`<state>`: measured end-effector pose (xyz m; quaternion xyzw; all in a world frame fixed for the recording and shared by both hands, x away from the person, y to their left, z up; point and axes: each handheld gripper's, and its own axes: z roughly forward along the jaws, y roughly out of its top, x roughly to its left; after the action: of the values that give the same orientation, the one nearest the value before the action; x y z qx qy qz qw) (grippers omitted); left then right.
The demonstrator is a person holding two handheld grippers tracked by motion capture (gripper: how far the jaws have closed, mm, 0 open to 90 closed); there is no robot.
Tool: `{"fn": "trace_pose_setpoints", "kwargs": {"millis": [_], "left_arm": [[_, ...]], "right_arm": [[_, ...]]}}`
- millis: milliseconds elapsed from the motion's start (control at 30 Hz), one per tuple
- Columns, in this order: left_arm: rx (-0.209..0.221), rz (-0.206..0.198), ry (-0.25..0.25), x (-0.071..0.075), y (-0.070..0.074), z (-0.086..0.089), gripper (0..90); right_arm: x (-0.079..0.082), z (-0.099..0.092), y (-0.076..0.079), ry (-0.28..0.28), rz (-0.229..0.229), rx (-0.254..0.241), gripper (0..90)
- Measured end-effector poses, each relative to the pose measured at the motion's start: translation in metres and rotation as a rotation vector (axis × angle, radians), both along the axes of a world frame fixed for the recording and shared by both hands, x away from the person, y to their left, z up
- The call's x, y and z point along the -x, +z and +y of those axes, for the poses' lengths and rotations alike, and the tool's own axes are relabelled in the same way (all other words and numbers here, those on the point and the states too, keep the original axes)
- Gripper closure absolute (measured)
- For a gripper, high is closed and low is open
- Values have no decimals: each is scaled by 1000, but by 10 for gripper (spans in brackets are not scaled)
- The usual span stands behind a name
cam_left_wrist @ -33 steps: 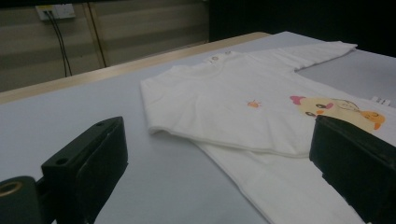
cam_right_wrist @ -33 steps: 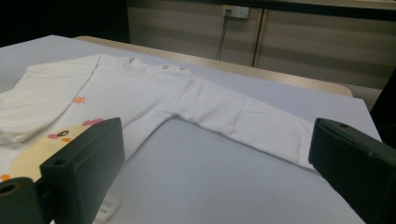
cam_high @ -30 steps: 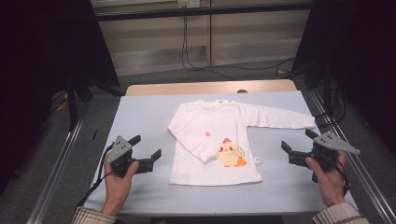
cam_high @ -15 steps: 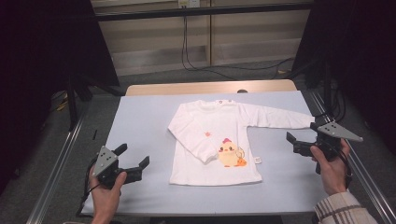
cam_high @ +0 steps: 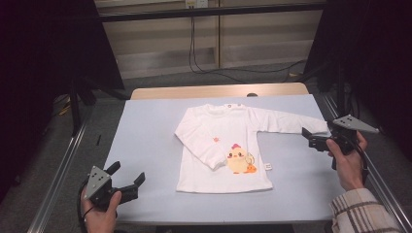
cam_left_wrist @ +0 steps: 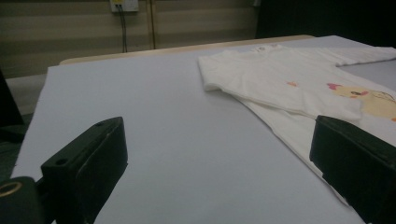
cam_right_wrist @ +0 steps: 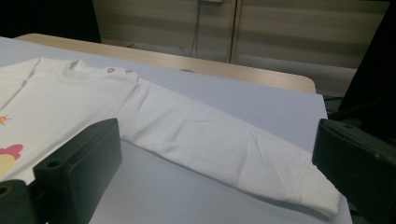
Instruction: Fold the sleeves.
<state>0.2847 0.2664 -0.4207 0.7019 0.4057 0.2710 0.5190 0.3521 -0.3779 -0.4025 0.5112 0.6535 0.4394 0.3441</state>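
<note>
A white long-sleeved child's shirt (cam_high: 228, 145) with a yellow chick print (cam_high: 238, 160) lies flat in the middle of the pale blue table (cam_high: 145, 131). One sleeve is folded across its front; the other sleeve (cam_high: 289, 124) stretches out to the right. My right gripper (cam_high: 308, 138) stands open just beside that sleeve's cuff (cam_right_wrist: 317, 186), and the sleeve (cam_right_wrist: 219, 140) lies between and beyond its wide-apart jaws. My left gripper (cam_high: 129, 171) is open near the table's front left corner, well clear of the shirt (cam_left_wrist: 289, 79), with nothing between its jaws.
A wooden strip (cam_high: 218, 91) shows along the table's far edge. Metal rails (cam_high: 58, 174) run down both sides of the table. Cables (cam_high: 204, 68) hang and trail on the floor behind it. Bare cover (cam_left_wrist: 177, 116) lies left of the shirt.
My left gripper has drawn back toward the front left corner, away from the shirt. My right gripper has moved farther up the table, to the outstretched sleeve's cuff.
</note>
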Motion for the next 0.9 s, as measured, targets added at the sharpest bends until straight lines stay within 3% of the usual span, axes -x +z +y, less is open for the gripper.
{"fn": "trace_pose_setpoints", "kwargs": {"millis": [133,200,367,433,467,533,667,900], "left_arm": [[16,-13,-41,0,1,-11,34],[-6,-36,-48,1,3,-16,33],[31,-48,-88,-2,6,-29,33],[8,-59,-107,-2,5,-31,34],[-3,-59,-110,-2,4,-30,33],[18,-41,-117,-2,0,-29,33],[20,-21,-93,0,-3,-25,33],[25,-50,-70,1,-1,-19,34]], "right_arm": [[-12,-6,0,13,33,7,12],[-19,-9,0,26,53,10,23],[-34,-18,-2,19,94,22,29],[-38,-23,-1,13,106,24,29],[-40,-25,-1,10,109,26,34],[-44,-31,-2,-6,124,26,38],[-50,-45,-7,-53,144,59,43],[-60,-67,-15,-123,216,77,66]]}}
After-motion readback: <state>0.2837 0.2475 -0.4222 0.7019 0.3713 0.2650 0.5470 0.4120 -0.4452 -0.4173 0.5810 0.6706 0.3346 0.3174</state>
